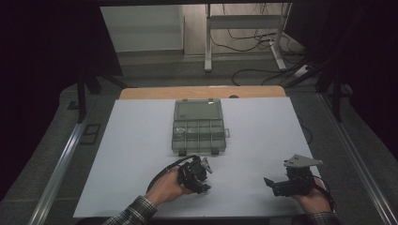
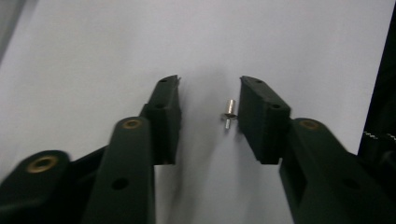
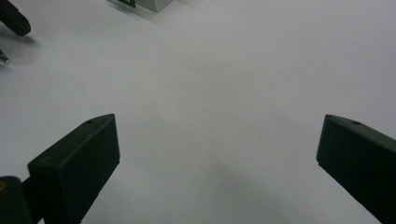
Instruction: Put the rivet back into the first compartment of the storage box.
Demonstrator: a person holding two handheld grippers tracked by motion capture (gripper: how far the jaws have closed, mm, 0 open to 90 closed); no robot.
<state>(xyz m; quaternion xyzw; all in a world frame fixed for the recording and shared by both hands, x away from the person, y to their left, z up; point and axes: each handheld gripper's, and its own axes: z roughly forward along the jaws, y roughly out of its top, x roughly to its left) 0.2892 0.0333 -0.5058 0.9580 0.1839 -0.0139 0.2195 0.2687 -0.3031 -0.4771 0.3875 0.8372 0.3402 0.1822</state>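
A small silver screw (image 2: 229, 113) lies on the white table sheet (image 2: 93, 56) between the jaws of my left gripper (image 2: 209, 81). It sits right beside the right-hand pad (image 2: 254, 116), while the other pad stands well away from it, so the jaws are open. In the high view my left gripper (image 1: 205, 177) is low over the sheet, just in front of the organiser box (image 1: 175, 137). My right gripper (image 1: 270, 183) rests at the front right, and its jaws (image 3: 217, 126) are open wide over bare sheet.
The clear compartment box stands at the table's middle with its lid (image 1: 198, 110) folded back. A wooden table edge (image 1: 202, 92) runs behind it. Dark curtains flank both sides, with a metal stand (image 1: 244, 28) and cables on the floor beyond.
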